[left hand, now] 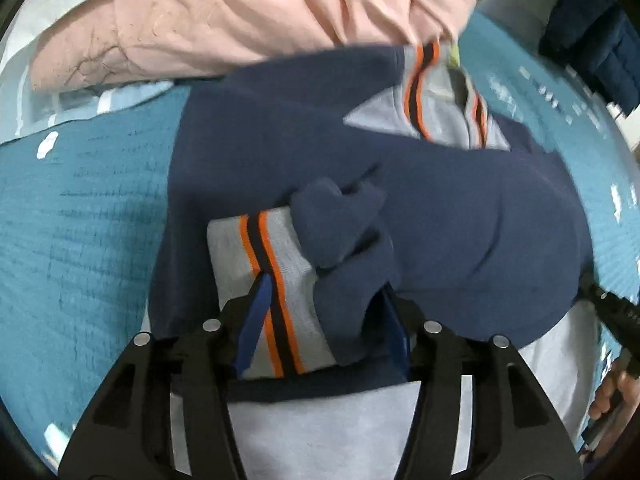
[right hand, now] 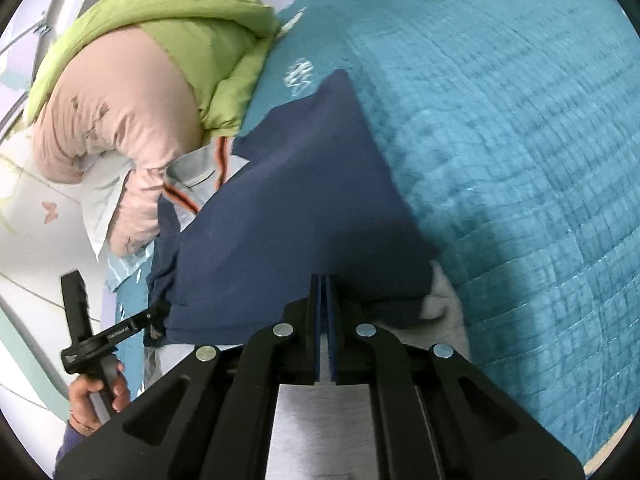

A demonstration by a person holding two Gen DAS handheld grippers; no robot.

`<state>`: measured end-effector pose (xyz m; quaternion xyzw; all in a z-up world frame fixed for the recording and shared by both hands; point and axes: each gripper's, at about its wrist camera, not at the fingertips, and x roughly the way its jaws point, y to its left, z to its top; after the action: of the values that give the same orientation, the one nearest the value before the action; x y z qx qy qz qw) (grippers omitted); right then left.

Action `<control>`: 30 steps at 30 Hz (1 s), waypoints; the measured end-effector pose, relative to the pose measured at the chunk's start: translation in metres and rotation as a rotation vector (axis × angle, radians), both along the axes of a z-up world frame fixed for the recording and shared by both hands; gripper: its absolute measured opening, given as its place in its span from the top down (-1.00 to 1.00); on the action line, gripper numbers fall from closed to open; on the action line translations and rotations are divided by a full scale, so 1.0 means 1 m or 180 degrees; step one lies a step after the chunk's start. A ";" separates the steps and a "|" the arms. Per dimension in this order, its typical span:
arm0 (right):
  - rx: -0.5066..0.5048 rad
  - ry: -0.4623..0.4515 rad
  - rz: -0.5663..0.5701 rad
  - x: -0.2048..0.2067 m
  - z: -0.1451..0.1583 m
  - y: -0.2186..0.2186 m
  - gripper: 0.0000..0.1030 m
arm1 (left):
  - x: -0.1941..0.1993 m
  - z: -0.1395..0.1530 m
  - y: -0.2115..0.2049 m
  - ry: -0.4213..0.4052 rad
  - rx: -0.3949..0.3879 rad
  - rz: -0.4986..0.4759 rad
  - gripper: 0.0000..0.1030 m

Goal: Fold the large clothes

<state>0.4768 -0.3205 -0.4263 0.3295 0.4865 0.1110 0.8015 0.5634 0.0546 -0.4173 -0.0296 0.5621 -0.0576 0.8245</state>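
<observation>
Left wrist: one navy sweater (left hand: 440, 208), two striped cuffs (left hand: 272, 280).

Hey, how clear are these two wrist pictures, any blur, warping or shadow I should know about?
Left wrist view: navy sweatshirt and pink quilt smeared by motion blur. Right wrist view: sharper near the gripper, teal bedspread soft, dark shadow beside the sweatshirt. Both: fisheye bending, black corners.

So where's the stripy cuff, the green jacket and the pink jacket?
Striped cuff (left hand: 276, 280): left wrist view, on its grey ribbing between the open fingers.
Green jacket (right hand: 192, 16): right wrist view, on its puffy upper fold.
Pink jacket (right hand: 120, 120): right wrist view, on its rounded middle.
</observation>
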 end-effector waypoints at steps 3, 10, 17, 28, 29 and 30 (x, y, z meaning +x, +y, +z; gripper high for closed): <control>-0.0047 0.0013 -0.0008 0.001 -0.002 -0.005 1.00 | 0.001 0.001 0.001 -0.0015 0.0038 0.0039 -0.14; -0.0073 -0.0001 0.0023 -0.002 -0.004 -0.008 1.00 | -0.008 0.012 0.004 -0.0162 0.0101 0.0123 -0.14; -0.0078 -0.0003 0.0027 -0.002 -0.004 -0.007 1.00 | -0.005 -0.003 0.017 0.0002 -0.0002 0.0270 -0.44; 0.0043 0.0042 0.0007 -0.001 0.009 -0.007 0.82 | -0.008 0.013 0.031 -0.0096 -0.0385 0.0280 -0.47; 0.0037 0.0004 0.0011 -0.001 0.014 -0.007 0.75 | -0.009 0.019 0.034 -0.0123 -0.0421 0.0272 -0.48; 0.0042 -0.0064 0.0010 0.000 0.022 -0.008 0.71 | -0.009 0.025 0.036 -0.0159 -0.0445 0.0261 -0.48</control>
<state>0.4765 -0.3287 -0.4048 0.3329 0.4781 0.1188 0.8040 0.5540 0.0906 -0.3923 -0.1086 0.5343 -0.0636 0.8359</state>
